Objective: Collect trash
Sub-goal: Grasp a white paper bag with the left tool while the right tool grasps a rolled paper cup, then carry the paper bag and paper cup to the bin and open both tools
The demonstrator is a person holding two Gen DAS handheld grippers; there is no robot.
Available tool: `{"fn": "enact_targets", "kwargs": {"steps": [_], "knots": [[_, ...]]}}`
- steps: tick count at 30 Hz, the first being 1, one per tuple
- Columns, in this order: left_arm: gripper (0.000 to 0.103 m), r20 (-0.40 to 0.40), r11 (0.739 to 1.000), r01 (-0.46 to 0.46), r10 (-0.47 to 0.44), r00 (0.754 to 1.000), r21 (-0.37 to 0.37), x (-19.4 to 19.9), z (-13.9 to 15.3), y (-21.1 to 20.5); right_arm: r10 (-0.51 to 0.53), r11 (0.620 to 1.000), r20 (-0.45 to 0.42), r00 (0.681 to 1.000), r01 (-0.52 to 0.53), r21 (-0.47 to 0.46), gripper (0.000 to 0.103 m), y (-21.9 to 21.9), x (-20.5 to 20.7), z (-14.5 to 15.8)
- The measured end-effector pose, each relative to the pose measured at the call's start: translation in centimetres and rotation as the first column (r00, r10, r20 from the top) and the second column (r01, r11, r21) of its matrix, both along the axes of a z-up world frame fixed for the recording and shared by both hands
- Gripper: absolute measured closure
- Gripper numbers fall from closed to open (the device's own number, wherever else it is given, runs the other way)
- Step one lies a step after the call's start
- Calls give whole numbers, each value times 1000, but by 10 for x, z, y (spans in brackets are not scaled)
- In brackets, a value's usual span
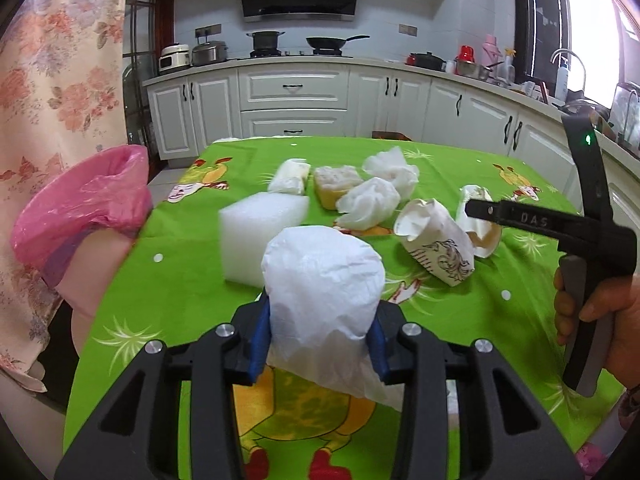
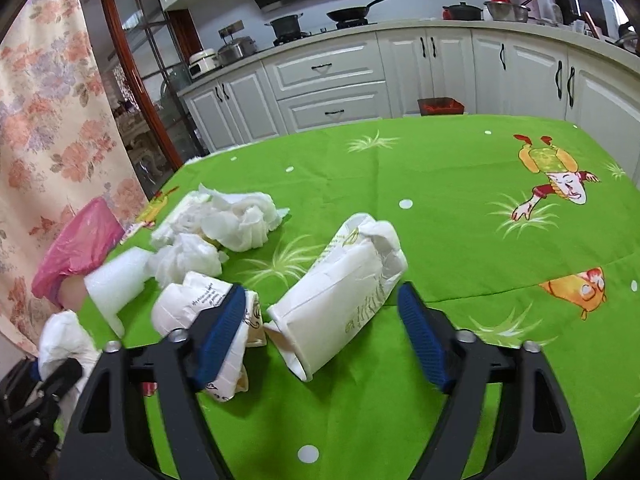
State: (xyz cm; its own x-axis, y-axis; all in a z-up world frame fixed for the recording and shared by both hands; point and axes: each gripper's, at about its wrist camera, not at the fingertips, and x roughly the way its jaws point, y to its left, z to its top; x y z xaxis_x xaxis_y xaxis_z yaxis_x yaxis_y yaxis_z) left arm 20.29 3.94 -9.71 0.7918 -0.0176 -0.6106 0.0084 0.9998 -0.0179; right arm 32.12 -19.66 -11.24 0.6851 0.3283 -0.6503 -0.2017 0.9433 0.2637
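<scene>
In the left wrist view my left gripper is shut on a crumpled white paper wad, held above the green tablecloth. A bin lined with a pink trash bag stands to its left, beside the table edge. In the right wrist view my right gripper is open around a crushed white paper cup lying on the cloth. Its blue pads stand clear of the cup. A second crushed cup lies just behind the left pad.
A white foam block, crumpled tissues and a yellow-edged sponge lie mid-table. A flowered curtain hangs at the left. Kitchen cabinets stand behind the table. A hand holds the right gripper's handle.
</scene>
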Motion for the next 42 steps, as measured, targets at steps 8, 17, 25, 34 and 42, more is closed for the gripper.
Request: {"fn": "enact_targets", "kwargs": {"steps": [8,17,25,34,42], "knots": [[64,0,1000,-9,9,1000,-15,2,1,4,-19,999,18,1000,20,-50,82,-13,-7,-2],[64,9,1000,8,-8,1000,-11,-2,2,-7,-44,995,57,997,49,-90,90,-38,-25,5],[64,23,1000,5,-4,1000,-20,-7,8,-7,-31,997,88,996,38,-74,90,-42,-42,16],[64,43,999,-12,14,999,-36,-17,13,2,31,998,132,991,-23,-61,90,-24,-59,34],[64,71,997,-62,66,995,-50,-25,21,28,127,990,168,978,-116,-75,90,16,-70,49]]}}
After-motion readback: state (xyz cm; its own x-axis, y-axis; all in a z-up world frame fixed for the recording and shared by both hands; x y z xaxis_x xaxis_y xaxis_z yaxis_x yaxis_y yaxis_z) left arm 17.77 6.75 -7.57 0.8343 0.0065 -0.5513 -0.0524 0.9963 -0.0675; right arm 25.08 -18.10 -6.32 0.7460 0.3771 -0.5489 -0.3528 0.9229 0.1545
